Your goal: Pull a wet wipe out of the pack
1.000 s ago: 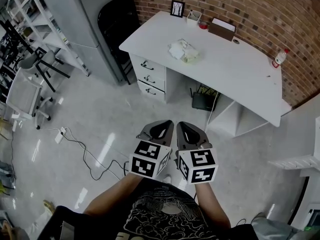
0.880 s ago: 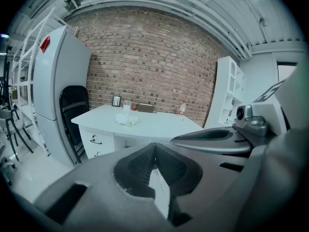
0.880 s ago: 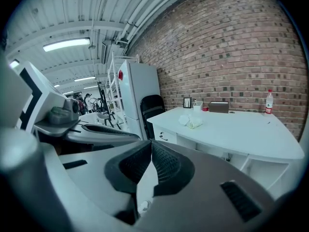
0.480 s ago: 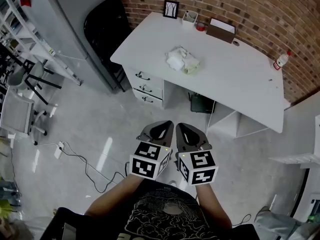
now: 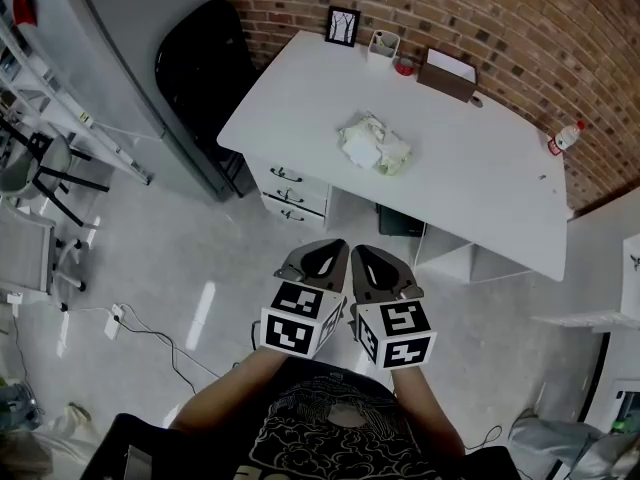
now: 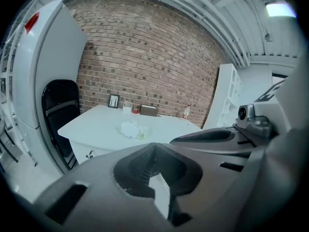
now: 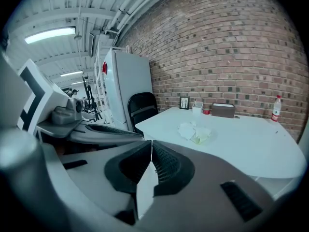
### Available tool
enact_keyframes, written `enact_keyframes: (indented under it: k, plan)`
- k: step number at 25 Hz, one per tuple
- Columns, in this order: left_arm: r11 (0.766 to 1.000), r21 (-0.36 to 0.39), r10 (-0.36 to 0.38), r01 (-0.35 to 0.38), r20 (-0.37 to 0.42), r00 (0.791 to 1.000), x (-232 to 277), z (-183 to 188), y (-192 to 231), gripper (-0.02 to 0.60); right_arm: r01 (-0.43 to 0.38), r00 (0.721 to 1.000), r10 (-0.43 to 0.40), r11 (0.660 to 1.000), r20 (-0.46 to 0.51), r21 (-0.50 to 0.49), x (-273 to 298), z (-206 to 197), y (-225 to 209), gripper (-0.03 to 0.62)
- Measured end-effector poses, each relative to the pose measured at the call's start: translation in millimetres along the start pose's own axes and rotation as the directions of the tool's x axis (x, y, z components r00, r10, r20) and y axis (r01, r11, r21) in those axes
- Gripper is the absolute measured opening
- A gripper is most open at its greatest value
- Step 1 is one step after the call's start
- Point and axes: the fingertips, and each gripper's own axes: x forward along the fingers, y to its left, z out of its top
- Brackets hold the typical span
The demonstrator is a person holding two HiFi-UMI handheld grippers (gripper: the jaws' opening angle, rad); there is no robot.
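A smooth white desk (image 5: 480, 178) stands against a rough brick wall (image 5: 520, 28). On it, well apart from both grippers, lies the soft, crumpled white and pale-yellow wipe pack (image 5: 374, 145). The person holds the left gripper (image 5: 316, 261) and right gripper (image 5: 380, 268) side by side at the chest, each with ribbed dark jaws pressed together and empty. Only the gripper views show a ceiling light (image 7: 50, 34).

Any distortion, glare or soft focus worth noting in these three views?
Head view: sharp, floor shows a glare streak. Left gripper view: heavy fisheye, dark corners, left gripper soft up close. Right gripper view: same fisheye, ceiling lamp blown out, table crisp.
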Motion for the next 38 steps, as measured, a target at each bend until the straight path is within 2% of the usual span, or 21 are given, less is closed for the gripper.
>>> enact_keyframes:
  k: [9,20,29,38]
  plan:
    - [0.999,0.021,-0.042,0.042,0.016,0.999,2.2,19.0,48.3,0.012,0.044,0.999,-0.044,0.999,0.006,0.004,41.0,21.8,15.9,0.018]
    - [0.994,0.062,-0.089,0.089,0.001,0.996,16.0,31.3,65.9,0.012,0.090,0.995,-0.092,0.995,0.028,0.047,62.6,37.2,8.3,0.018]
    - [0.992,0.080,-0.094,0.094,-0.006,0.996,43.5,37.5,78.8,0.012,0.097,0.993,-0.101,0.993,0.054,0.074,87.9,42.6,-13.6,0.018]
    - [0.991,0.094,-0.099,0.100,-0.018,0.995,93.4,58.6,95.7,0.012,0.101,0.993,-0.105,0.992,0.050,0.080,126.2,57.1,-52.7,0.018]
